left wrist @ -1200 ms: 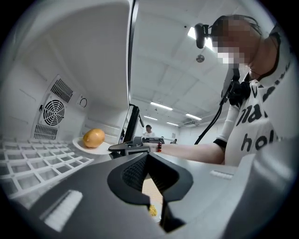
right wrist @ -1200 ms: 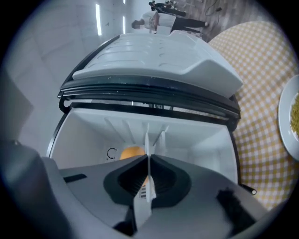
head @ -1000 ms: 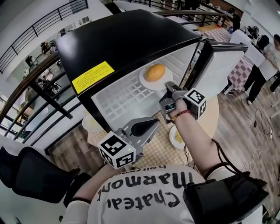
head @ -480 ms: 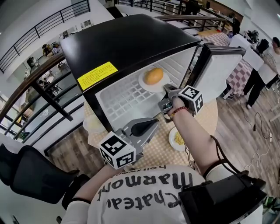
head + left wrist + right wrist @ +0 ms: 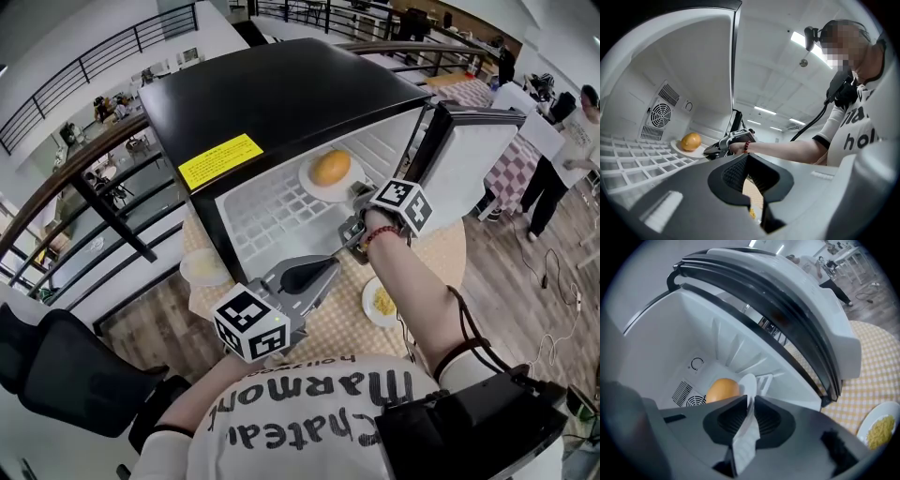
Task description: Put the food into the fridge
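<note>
the right gripper [image 5: 749, 403] reaches into the open black mini fridge [image 5: 272, 84], and the rim of a white plate [image 5: 314, 186] stands edge-on between its jaws. the jaws have just been opening, so the pads are loosened from the rim rather than clamped on it. a round golden bun [image 5: 723, 390] sits on that plate just ahead of the gripper's tips and a little to their left, over the white wire shelf [image 5: 267, 216], with the fan grille on the back wall beyond it. the fridge door [image 5: 469, 159] stands open to this gripper's right. below and behind it, a second plate of yellow food [image 5: 380, 302] lies on the checked tablecloth [image 5: 342, 323]. the left gripper [image 5: 323, 267] is clenched on nothing and points level at the fridge opening, with the shelf ahead of it.
</note>
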{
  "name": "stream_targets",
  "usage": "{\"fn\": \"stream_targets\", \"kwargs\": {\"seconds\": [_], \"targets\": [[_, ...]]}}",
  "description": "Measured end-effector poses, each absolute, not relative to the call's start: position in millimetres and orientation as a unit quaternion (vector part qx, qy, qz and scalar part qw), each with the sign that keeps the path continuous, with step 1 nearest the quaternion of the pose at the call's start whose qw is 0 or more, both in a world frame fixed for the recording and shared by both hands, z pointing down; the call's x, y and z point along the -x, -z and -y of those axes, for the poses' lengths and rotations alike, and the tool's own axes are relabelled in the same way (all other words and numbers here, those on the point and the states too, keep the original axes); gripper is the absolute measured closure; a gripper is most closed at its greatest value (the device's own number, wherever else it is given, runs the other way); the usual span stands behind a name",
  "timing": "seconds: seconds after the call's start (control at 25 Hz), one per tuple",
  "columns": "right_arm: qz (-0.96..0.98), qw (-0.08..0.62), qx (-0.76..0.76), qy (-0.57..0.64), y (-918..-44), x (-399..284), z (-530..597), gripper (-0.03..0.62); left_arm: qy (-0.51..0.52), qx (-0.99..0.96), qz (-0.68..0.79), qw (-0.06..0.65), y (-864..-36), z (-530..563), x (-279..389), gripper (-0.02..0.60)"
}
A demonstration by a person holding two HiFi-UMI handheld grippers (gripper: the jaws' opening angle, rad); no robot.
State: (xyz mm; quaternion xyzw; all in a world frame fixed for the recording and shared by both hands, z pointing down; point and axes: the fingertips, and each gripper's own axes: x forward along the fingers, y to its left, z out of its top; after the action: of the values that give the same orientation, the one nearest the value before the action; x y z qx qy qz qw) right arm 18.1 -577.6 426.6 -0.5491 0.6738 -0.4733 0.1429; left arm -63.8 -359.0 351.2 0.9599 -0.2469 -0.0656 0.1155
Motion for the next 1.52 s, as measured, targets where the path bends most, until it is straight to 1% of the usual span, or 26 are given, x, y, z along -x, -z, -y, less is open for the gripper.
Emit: {"fn": "stream_targets", "kwargs": {"seconds": [0.16,0.4,0.88,1.08,1.24,1.52], "targets": [[-0.696,0.097,0.560,0.439,-423.4,-13.7,577.3,0.536,0.066,-0.960,0.248,0.114,-350.7,357.6,64.0,0.574],[-0.705,0.065,0.578,0.405,-420.7,-10.7,575.0,0.523,0.067,-0.958,0.254,0.113,-349.6,354.6,67.0,0.574],[-0.722,-0.030,0.601,0.343,-416.5,-1.9,574.6,0.496,0.069,-0.956,0.263,0.110,-347.5,351.3,72.7,0.574],[-0.708,-0.066,0.623,0.325,-419.6,-6.0,572.6,0.461,0.071,-0.956,0.264,0.109,-348.1,349.8,75.0,0.574],[-0.709,-0.089,0.630,0.303,-419.4,-3.7,571.9,0.461,0.071,-0.955,0.265,0.110,-351.1,347.0,77.7,0.574],[-0.743,-0.170,0.620,0.183,-411.1,4.9,577.5,0.451,0.068,-0.954,0.271,0.108,-350.0,345.4,82.2,0.574]]}}
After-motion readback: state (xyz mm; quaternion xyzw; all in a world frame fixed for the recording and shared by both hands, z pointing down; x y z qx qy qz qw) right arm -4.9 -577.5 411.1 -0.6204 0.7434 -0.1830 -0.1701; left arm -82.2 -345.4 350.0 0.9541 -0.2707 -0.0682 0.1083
